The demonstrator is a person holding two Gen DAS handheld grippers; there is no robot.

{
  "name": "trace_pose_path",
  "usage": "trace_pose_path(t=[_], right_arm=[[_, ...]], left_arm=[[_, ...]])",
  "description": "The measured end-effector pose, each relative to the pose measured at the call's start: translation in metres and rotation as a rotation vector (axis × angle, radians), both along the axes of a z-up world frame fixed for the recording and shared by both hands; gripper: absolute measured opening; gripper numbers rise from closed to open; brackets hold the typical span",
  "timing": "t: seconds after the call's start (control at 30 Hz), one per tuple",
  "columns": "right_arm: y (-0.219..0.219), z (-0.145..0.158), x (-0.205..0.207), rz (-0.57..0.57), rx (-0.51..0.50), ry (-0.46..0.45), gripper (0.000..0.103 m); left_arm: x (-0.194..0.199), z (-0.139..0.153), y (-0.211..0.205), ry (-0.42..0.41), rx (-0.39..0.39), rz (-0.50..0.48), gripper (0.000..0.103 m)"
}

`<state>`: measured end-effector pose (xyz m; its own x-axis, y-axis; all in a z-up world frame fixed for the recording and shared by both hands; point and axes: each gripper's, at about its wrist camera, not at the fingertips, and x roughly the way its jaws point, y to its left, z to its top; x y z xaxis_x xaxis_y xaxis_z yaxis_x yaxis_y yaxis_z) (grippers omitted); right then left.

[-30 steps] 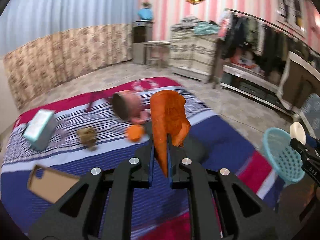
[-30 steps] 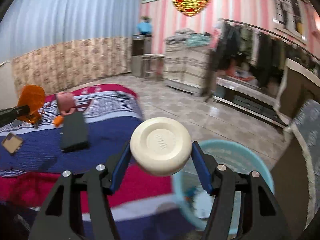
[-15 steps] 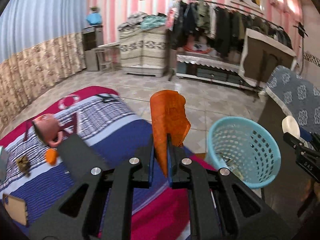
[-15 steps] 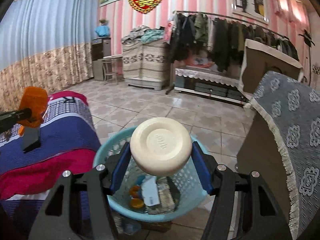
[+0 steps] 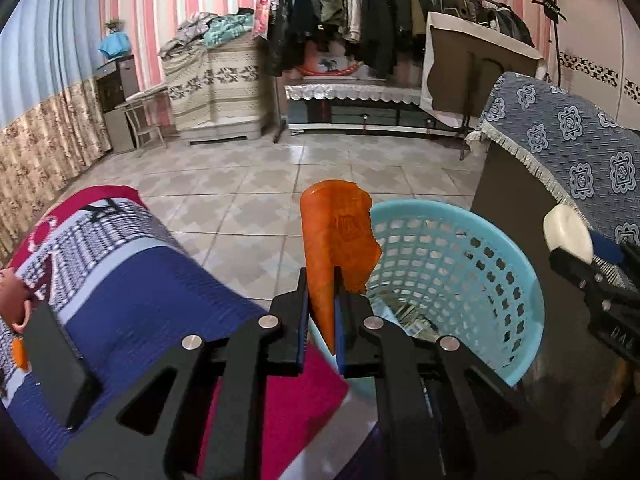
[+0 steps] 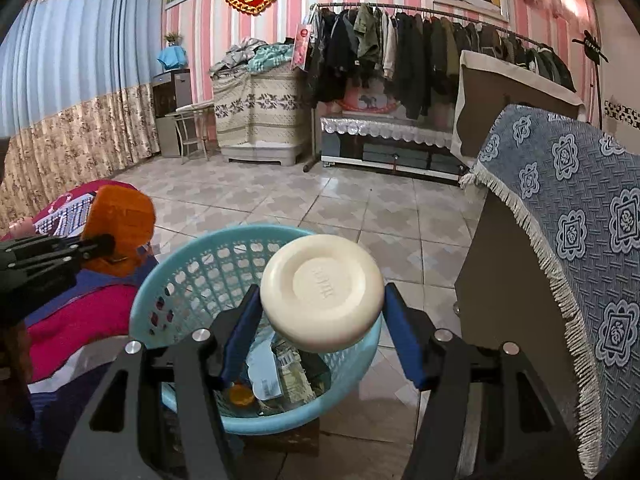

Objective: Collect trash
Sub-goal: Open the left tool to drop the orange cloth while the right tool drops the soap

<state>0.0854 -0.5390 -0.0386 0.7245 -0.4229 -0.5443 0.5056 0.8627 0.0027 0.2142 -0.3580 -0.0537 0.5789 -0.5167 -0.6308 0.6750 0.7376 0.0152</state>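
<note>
My left gripper (image 5: 322, 300) is shut on a thin orange wrapper (image 5: 334, 236), which stands upright at the near left rim of the light blue basket (image 5: 516, 292). The same wrapper (image 6: 120, 220) and left gripper (image 6: 102, 246) show at the left edge of the right wrist view. My right gripper (image 6: 320, 316) is shut on a round cream lid (image 6: 322, 298), held above the blue basket (image 6: 180, 276). That lid (image 5: 566, 230) also appears at the right of the left wrist view. Paper scraps and an orange piece (image 6: 240, 394) lie inside the basket.
A bed with a blue, red and striped blanket (image 5: 132, 300) fills the left, carrying a black flat object (image 5: 56, 356) and a pink cup (image 5: 12, 296). A cabinet draped in blue patterned cloth (image 6: 580, 240) stands right of the basket. Tiled floor (image 6: 360, 208) stretches beyond.
Both grippers swung from over the bed to the blue basket, each still holding its item. The basket now sits directly beneath the lid and beside the wrapper.
</note>
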Motion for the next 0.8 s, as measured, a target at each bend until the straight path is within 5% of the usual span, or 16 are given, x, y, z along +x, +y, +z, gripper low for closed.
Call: trace_pose_path(t=[0.13, 0.27, 0.4, 0.6, 0.8], right_arm=[[-0.002, -0.005, 0.001, -0.007, 0.008, 0.006, 0.061], [-0.003, -0.006, 0.0, -0.015, 0.007, 0.013, 0.061], [-0.005, -0.009, 0.0, -0.022, 0.008, 0.018, 0.061], [-0.001, -0.015, 0.009, -0.029, 0.019, 0.017, 0.061], [0.005, -0.018, 0.028, -0.005, 0.033, 0.012, 0.061]], left_arm=[[-0.002, -0.002, -0.019, -0.014, 0.012, -0.039, 0.017], [-0.003, 0.0, -0.028, -0.033, 0.013, -0.052, 0.055], [0.002, 0.008, -0.016, -0.057, -0.004, -0.004, 0.07], [0.013, 0.014, 0.019, -0.091, -0.003, 0.09, 0.083], [0.027, 0.02, 0.059, -0.067, -0.036, 0.178, 0.085]])
